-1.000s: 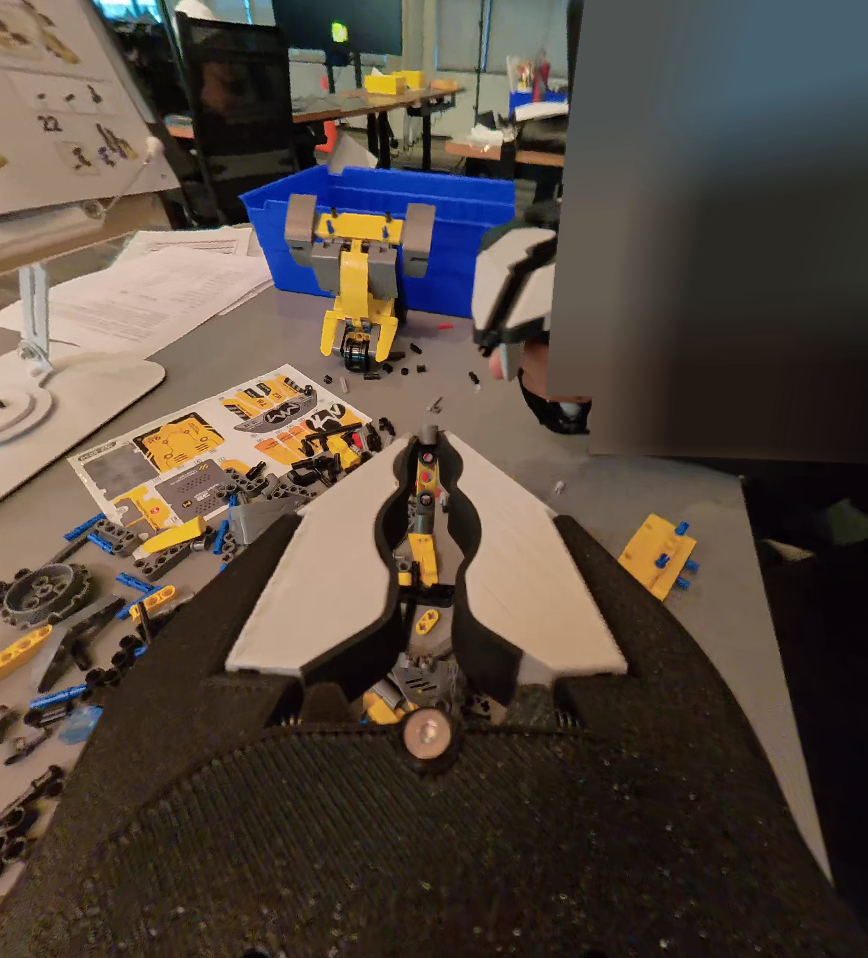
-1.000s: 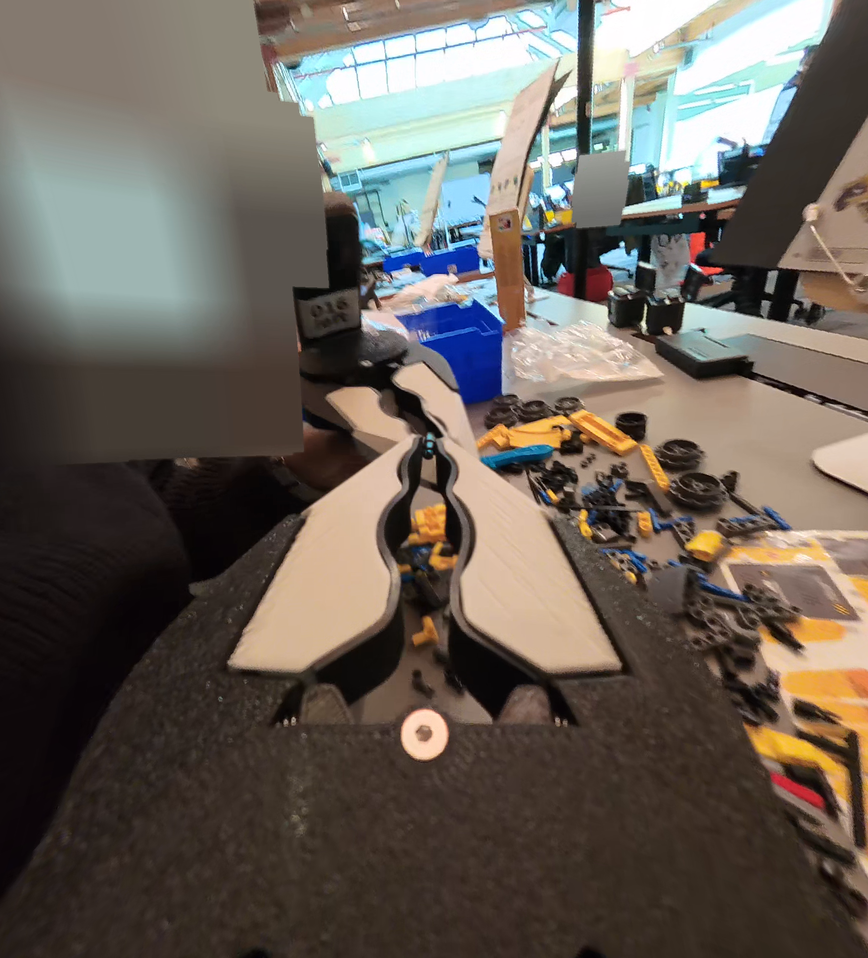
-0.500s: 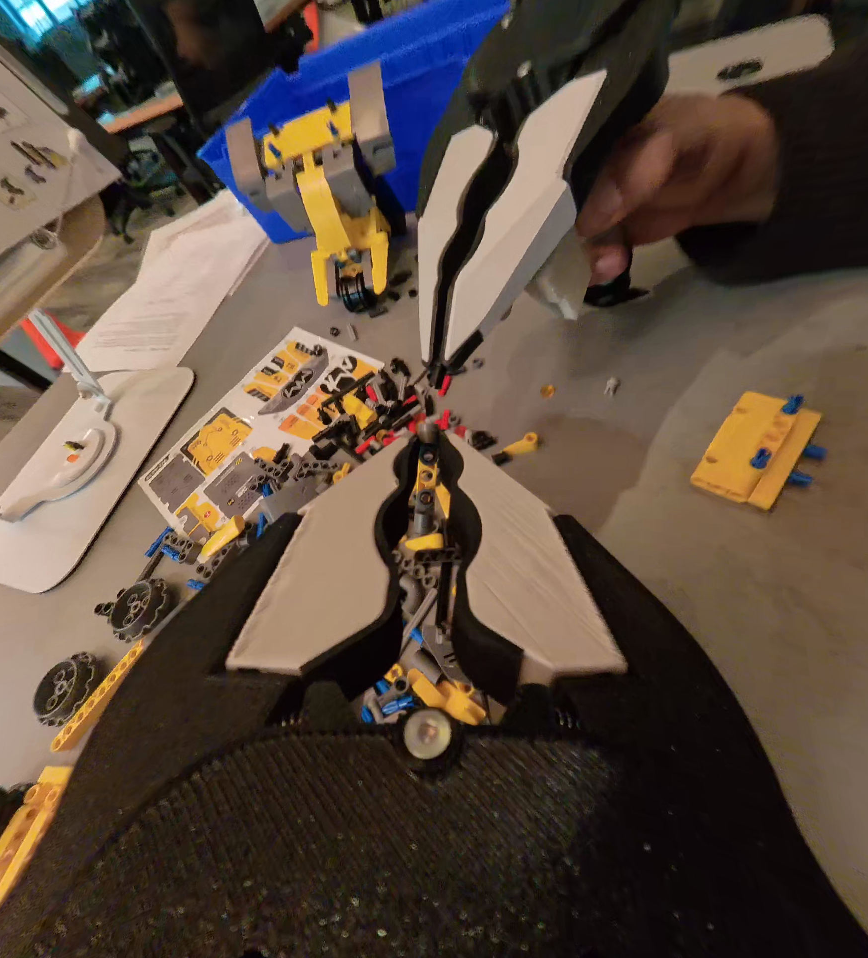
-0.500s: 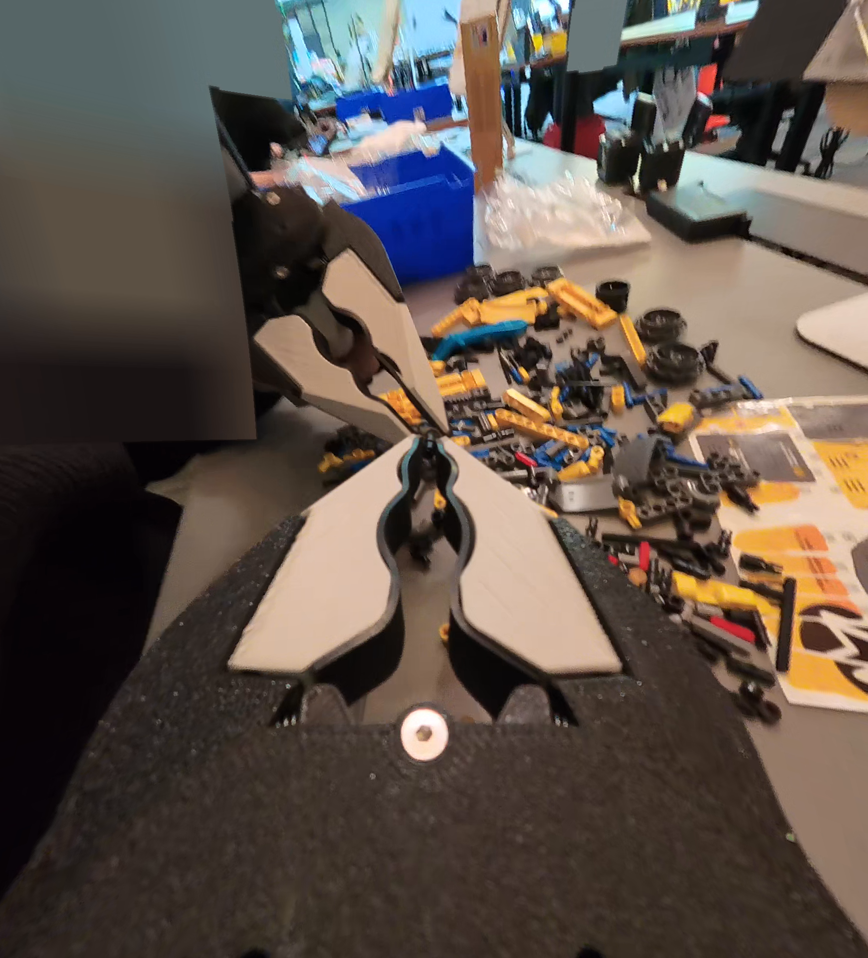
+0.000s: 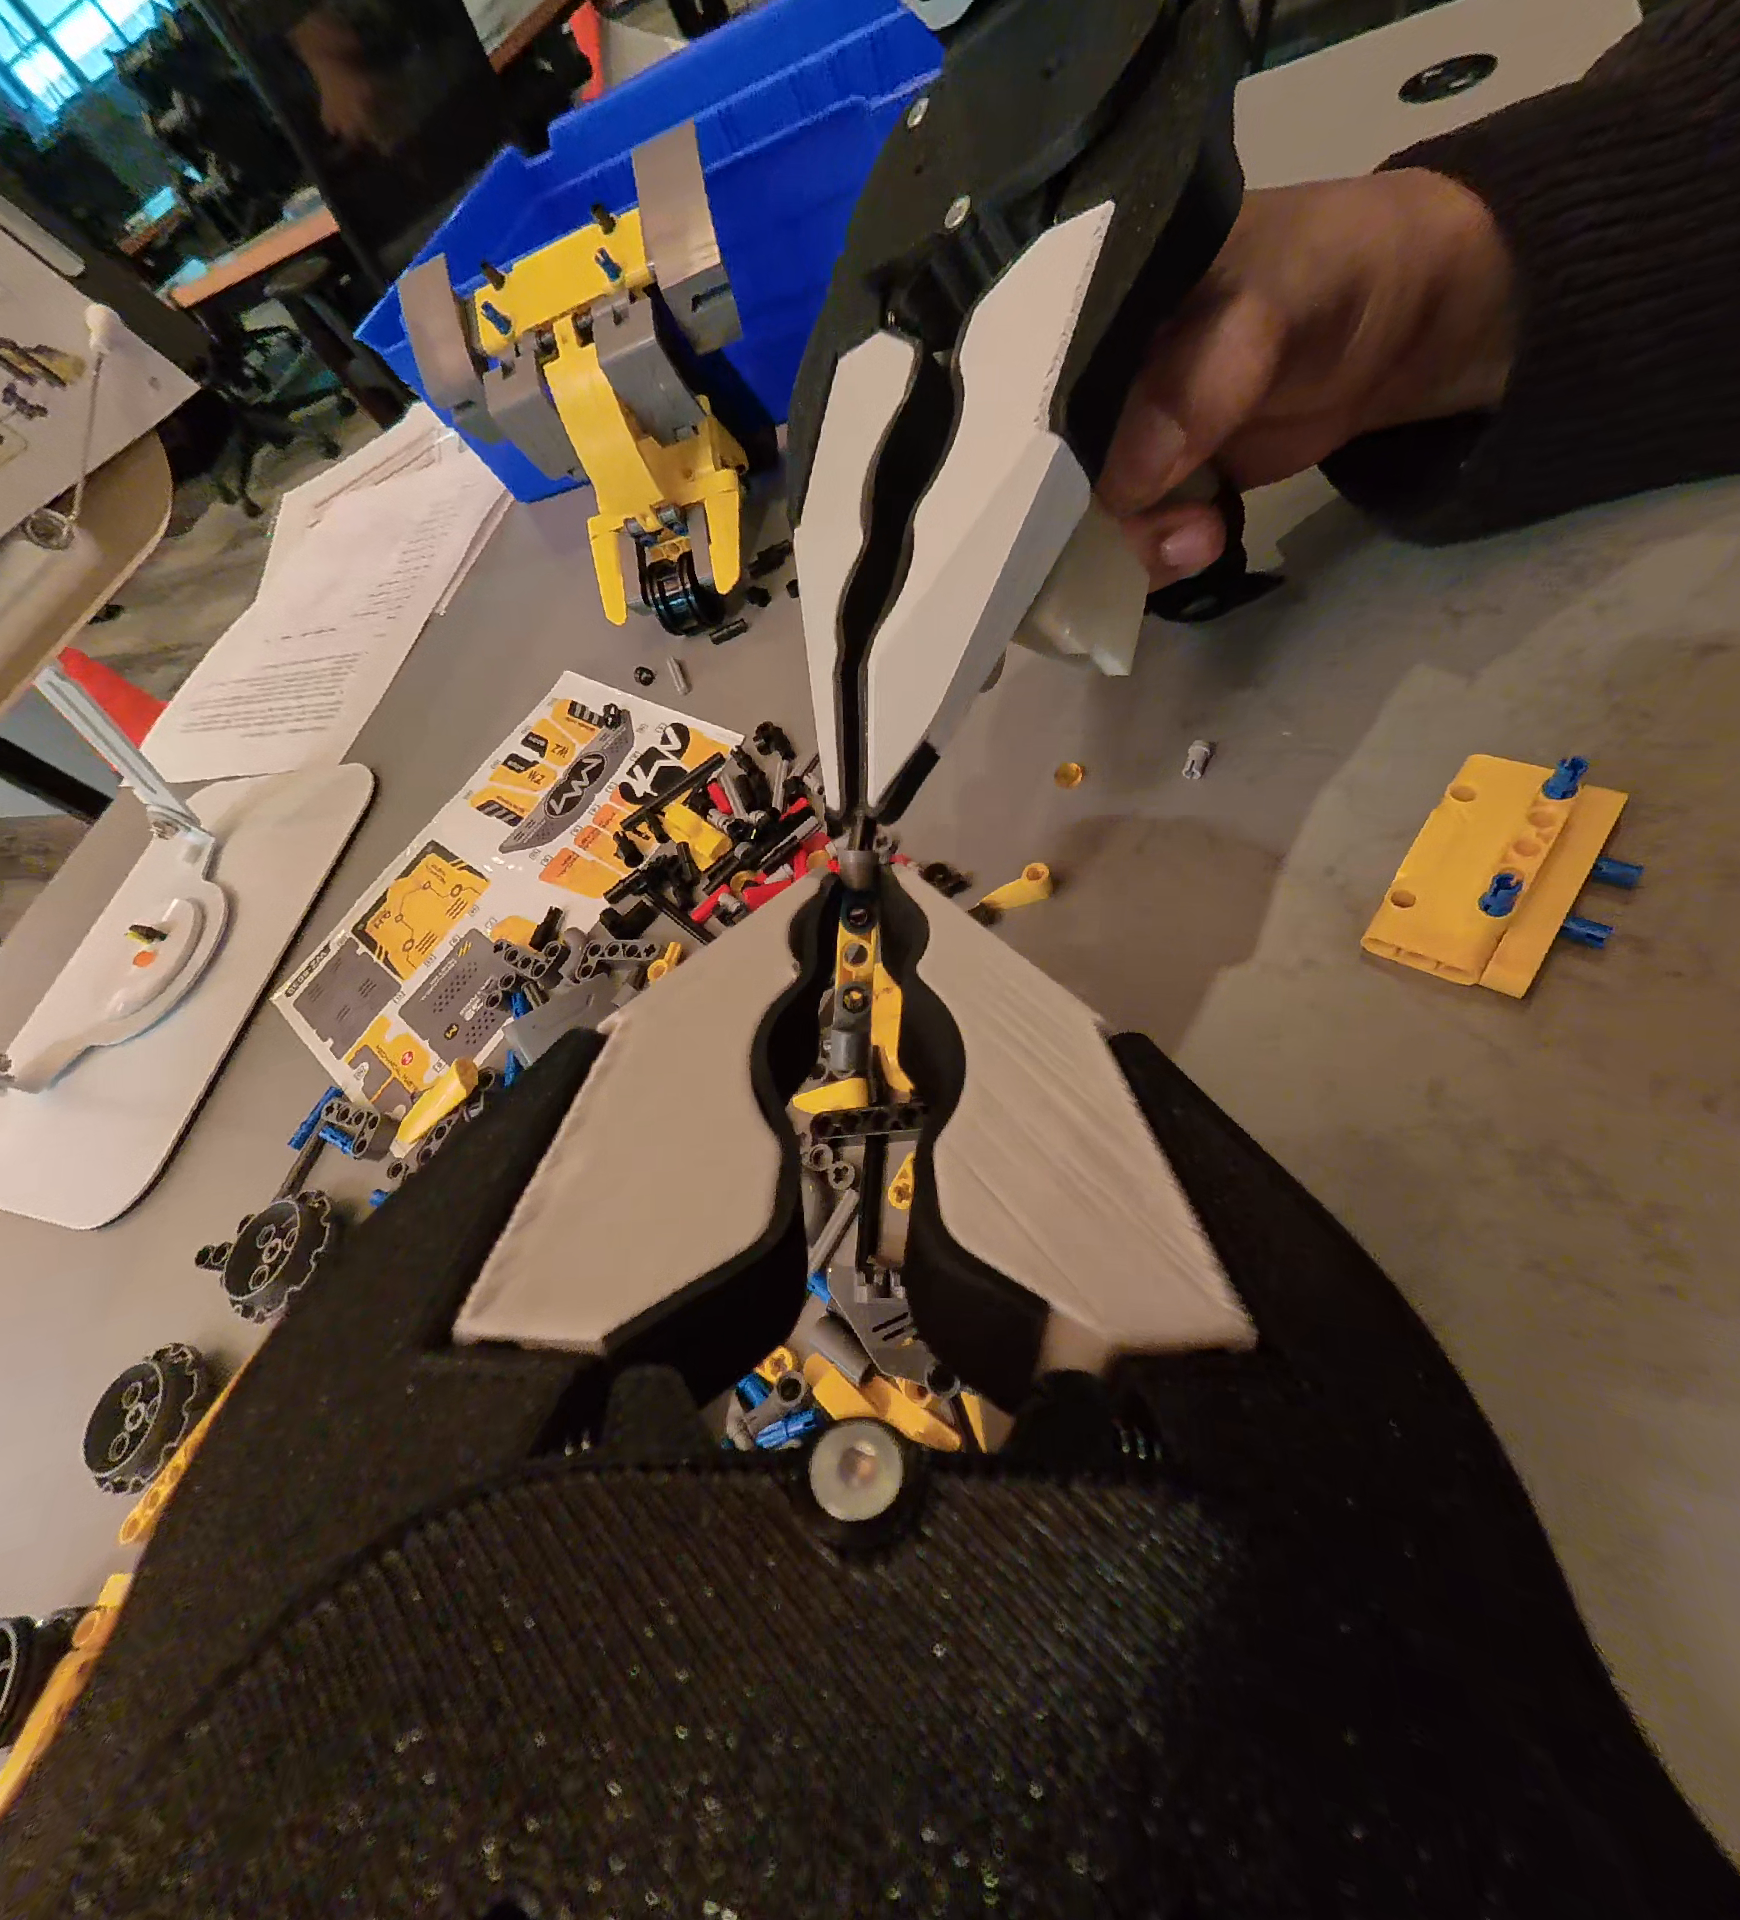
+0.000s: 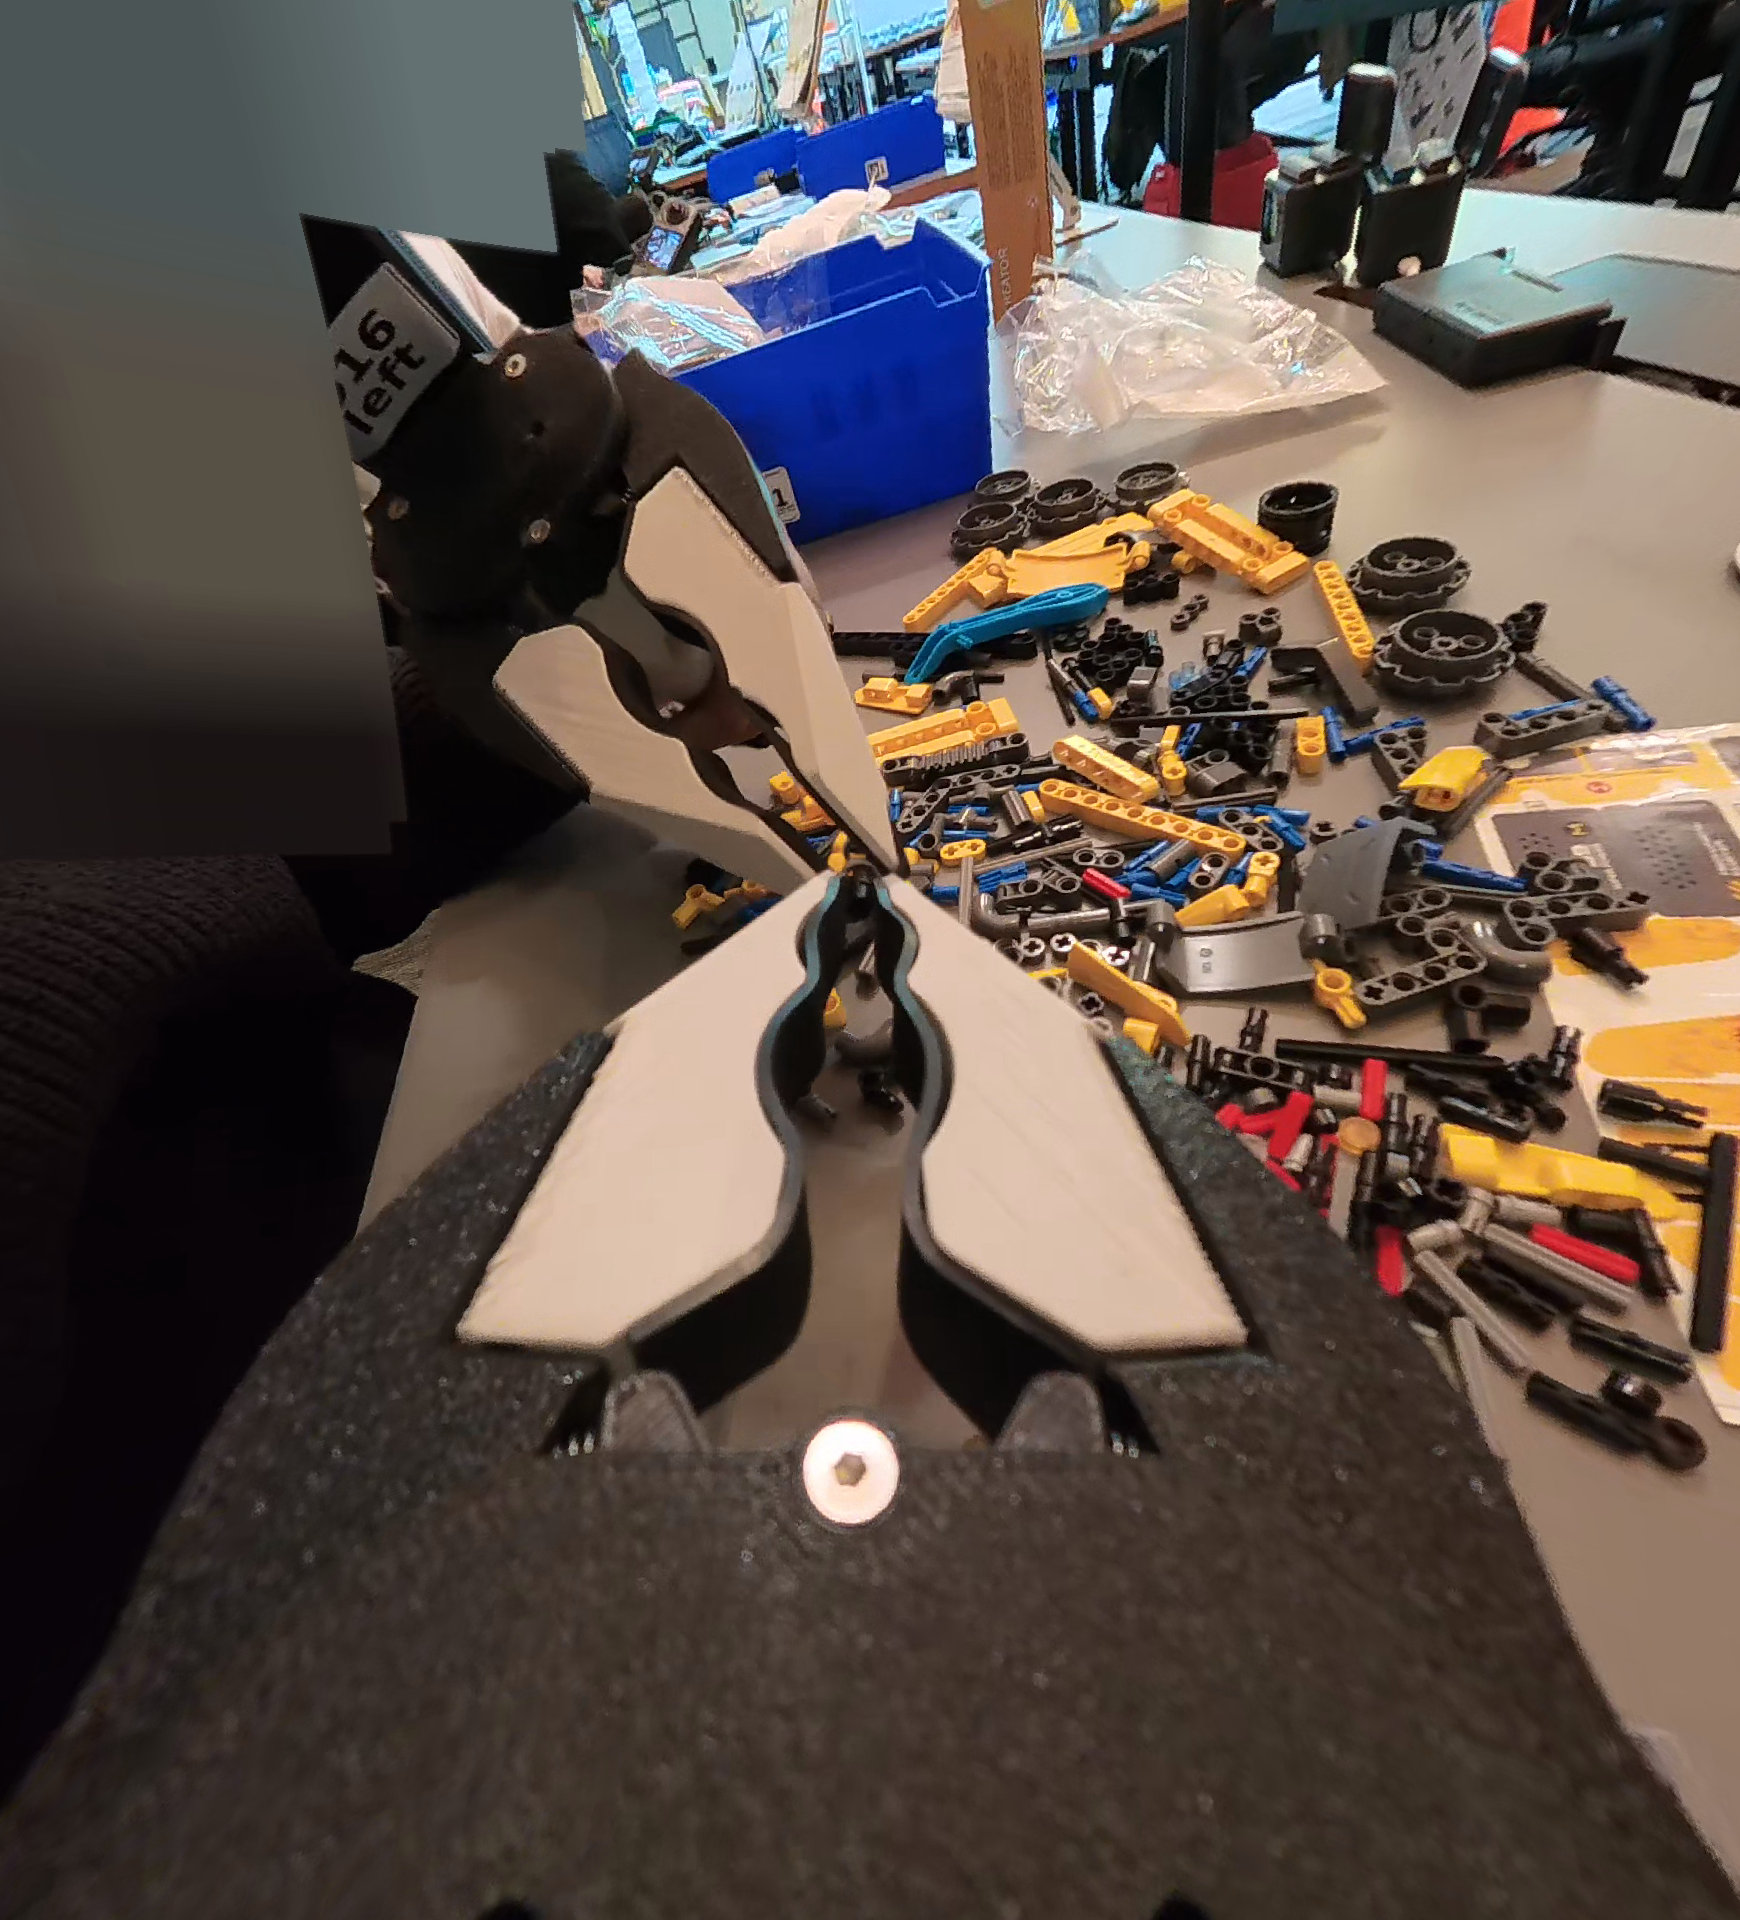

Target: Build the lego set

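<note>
My left gripper (image 5: 855,883) is shut on a slim yellow and grey brick assembly (image 5: 858,971) that runs back between its fingers, with a grey connector (image 5: 855,862) sticking out at the tips. My right gripper (image 5: 850,816) comes down from above, shut on a small dark pin (image 5: 853,831) whose end touches that grey connector. In the right wrist view the right gripper (image 6: 861,878) meets the left gripper (image 6: 871,857) tip to tip above the pile of loose parts (image 6: 1209,831). A hand (image 5: 1313,343) holds the right gripper.
A blue bin (image 5: 741,156) and a yellow and grey model section (image 5: 617,416) stand behind. A sticker sheet (image 5: 450,935), a yellow panel with blue pins (image 5: 1489,883), black wheels (image 5: 263,1257), a white stand base (image 5: 118,987) and a second blue bin (image 6: 845,384) lie on the grey table (image 5: 1468,1299).
Both grippers have tilted down and come together over the parts pile. Their tips, apart a second ago, now meet, pin against connector.
</note>
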The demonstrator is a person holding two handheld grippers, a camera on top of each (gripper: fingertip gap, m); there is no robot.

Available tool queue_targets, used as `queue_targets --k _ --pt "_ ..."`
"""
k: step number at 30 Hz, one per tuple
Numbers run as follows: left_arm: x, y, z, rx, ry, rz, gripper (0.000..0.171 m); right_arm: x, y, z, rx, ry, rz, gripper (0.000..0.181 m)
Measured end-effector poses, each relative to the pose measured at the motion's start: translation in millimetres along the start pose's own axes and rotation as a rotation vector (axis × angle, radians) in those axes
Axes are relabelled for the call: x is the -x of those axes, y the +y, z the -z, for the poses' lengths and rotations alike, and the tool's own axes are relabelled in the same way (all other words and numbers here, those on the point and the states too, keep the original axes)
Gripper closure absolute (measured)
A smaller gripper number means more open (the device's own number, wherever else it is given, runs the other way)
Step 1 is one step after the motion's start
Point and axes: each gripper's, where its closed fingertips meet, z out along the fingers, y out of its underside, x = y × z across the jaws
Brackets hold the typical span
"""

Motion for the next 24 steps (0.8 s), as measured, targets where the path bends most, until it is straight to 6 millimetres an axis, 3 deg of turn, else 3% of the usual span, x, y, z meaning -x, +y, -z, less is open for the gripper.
queue_targets --k 11,19,24 --pt "-4 6 -2 0.050 -0.012 -0.074 0.168 -1 9 0 0.043 -0.051 -0.147 0.178" --pt "-14 8 -7 0.073 0.013 -0.113 0.169 1 20 1 0.095 -0.072 -0.130 0.178" --pt "-20 12 -10 0.101 0.042 -0.111 0.169 2 28 0 0.149 -0.032 -0.009 0.178"
